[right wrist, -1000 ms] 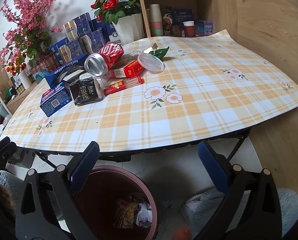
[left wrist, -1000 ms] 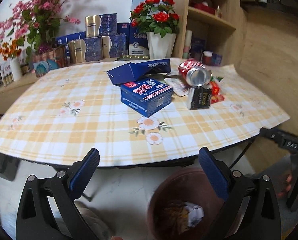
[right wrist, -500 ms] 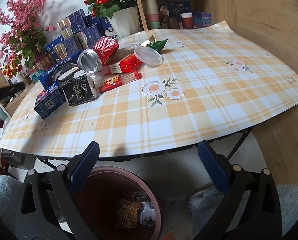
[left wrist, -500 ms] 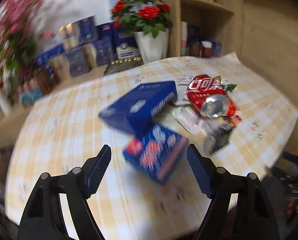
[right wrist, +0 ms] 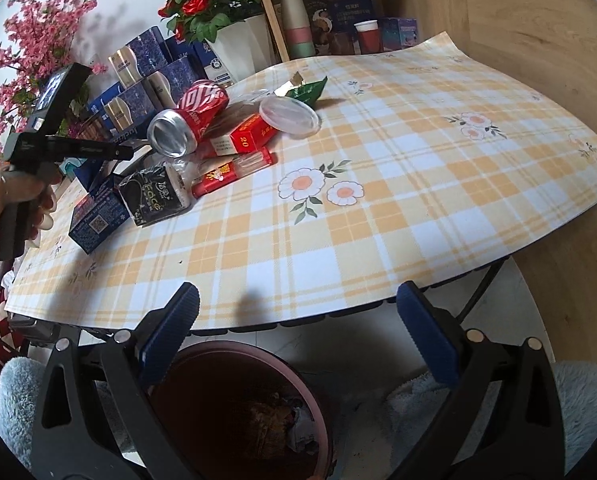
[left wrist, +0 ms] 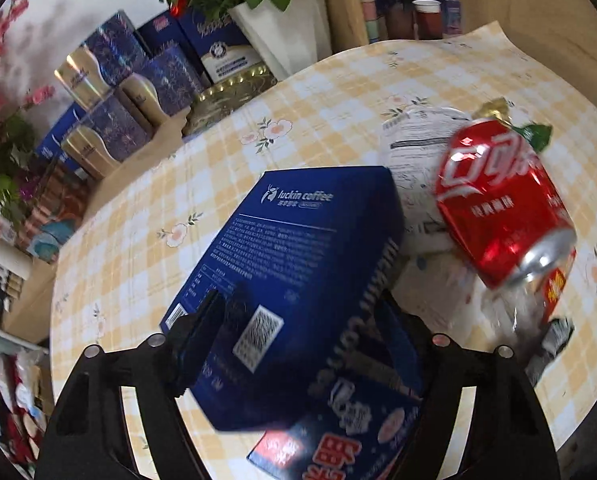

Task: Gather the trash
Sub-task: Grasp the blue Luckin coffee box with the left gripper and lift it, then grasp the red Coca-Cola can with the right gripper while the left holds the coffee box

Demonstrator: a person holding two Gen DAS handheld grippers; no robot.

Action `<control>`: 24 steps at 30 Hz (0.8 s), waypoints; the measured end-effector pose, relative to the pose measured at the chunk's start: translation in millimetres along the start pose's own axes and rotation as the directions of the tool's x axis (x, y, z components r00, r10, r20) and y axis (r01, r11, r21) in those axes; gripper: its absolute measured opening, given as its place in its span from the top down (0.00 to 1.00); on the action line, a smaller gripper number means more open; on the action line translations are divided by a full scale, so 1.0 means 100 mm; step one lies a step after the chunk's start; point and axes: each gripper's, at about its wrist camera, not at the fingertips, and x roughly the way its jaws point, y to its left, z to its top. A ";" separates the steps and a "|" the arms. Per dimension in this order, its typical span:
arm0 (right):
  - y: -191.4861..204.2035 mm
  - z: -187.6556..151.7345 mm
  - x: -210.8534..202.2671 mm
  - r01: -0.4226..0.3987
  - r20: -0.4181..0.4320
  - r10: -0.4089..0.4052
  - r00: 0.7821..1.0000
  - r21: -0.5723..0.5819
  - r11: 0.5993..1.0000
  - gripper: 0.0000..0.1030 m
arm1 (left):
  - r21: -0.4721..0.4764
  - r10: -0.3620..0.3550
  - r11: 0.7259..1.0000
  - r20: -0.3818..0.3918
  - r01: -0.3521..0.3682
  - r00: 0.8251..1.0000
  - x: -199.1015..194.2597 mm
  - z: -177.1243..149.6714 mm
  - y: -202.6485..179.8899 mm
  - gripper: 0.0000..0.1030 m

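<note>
1. Left gripper point(left wrist: 298, 320): jaws have just been closing and now straddle the near end of the blue luckin coffee box point(left wrist: 298, 248). Left finger point(left wrist: 202, 328) sits against the box's left edge; right finger is partly hidden behind the box's right side. Whether the pads actually press cannot be told, frame is motion-blurred.
2. The coffee box lies flat on the yellow plaid tablecloth point(left wrist: 338, 100), its near end overlapping a smaller blue box with red print point(left wrist: 338, 448).
3. Red soda can point(left wrist: 498, 208) lies on its side just right of the coffee box, open end toward the camera, resting on a white printed sheet point(left wrist: 414, 140).
4. Right gripper point(right wrist: 298, 340): released, jaws wide, nothing between them. It hangs off the table edge above a brown trash bin point(right wrist: 242, 412) with some scraps already inside.
5. Right wrist view: trash pile at the table's far left, namely the can, red cigarette pack point(right wrist: 250, 136), clear plastic lid point(right wrist: 288, 116), green wrapper point(right wrist: 306, 90), black packet point(right wrist: 152, 194).
6. A hand point(right wrist: 6, 204) at the left edge holds the left gripper's handle over the pile.
</note>
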 end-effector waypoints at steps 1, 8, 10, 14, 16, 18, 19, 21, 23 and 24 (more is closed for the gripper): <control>0.00 0.01 0.00 0.001 -0.002 -0.001 1.000 0.003 1.000 0.05 | -0.005 0.007 1.000 -0.006 -0.007 1.000 0.01 0.02 0.00 0.35; 0.16 0.27 -0.11 -0.008 0.034 0.013 0.999 -0.120 0.993 0.05 | -0.017 -0.013 1.000 0.087 0.015 0.996 -0.25 -0.02 0.22 0.66; 0.23 0.47 -0.13 -0.037 0.054 0.048 0.997 -0.185 0.982 0.05 | -0.069 -0.051 0.996 0.116 0.059 0.992 -0.36 -0.07 0.40 0.69; 0.51 0.97 -0.06 -0.075 0.076 0.112 0.991 -0.382 0.921 0.19 | -0.204 -0.087 0.971 0.163 0.120 0.983 -0.53 -0.23 0.82 0.75; 0.72 1.18 0.06 -0.085 0.060 0.131 0.990 -0.496 0.864 0.24 | -0.259 -0.103 0.955 0.173 0.146 0.980 -0.56 -0.30 0.98 0.77; 0.89 1.30 0.19 -0.106 0.029 0.150 0.988 -0.578 0.809 0.36 | -0.316 -0.115 0.934 0.181 0.168 0.977 -0.59 -0.40 1.15 0.79; 1.04 1.36 0.32 -0.117 -0.009 0.145 0.989 -0.639 0.760 0.39 | -0.340 -0.118 0.924 0.183 0.175 0.976 -0.59 -0.44 1.22 0.79; 1.21 1.40 0.48 -0.127 -0.053 0.127 0.991 -0.704 0.698 0.49 | -0.389 -0.129 0.901 0.188 0.195 0.974 -0.58 -0.53 1.36 0.80; 1.40 1.42 0.69 -0.136 -0.095 0.099 0.991 -0.766 0.628 0.52 | -0.405 -0.151 0.886 0.205 0.224 0.967 -0.57 -0.58 1.47 0.80; 1.45 1.42 0.75 -0.135 -0.102 0.089 0.991 -0.779 0.613 0.53 | -0.403 -0.156 0.886 0.208 0.230 0.966 -0.57 -0.59 1.49 0.80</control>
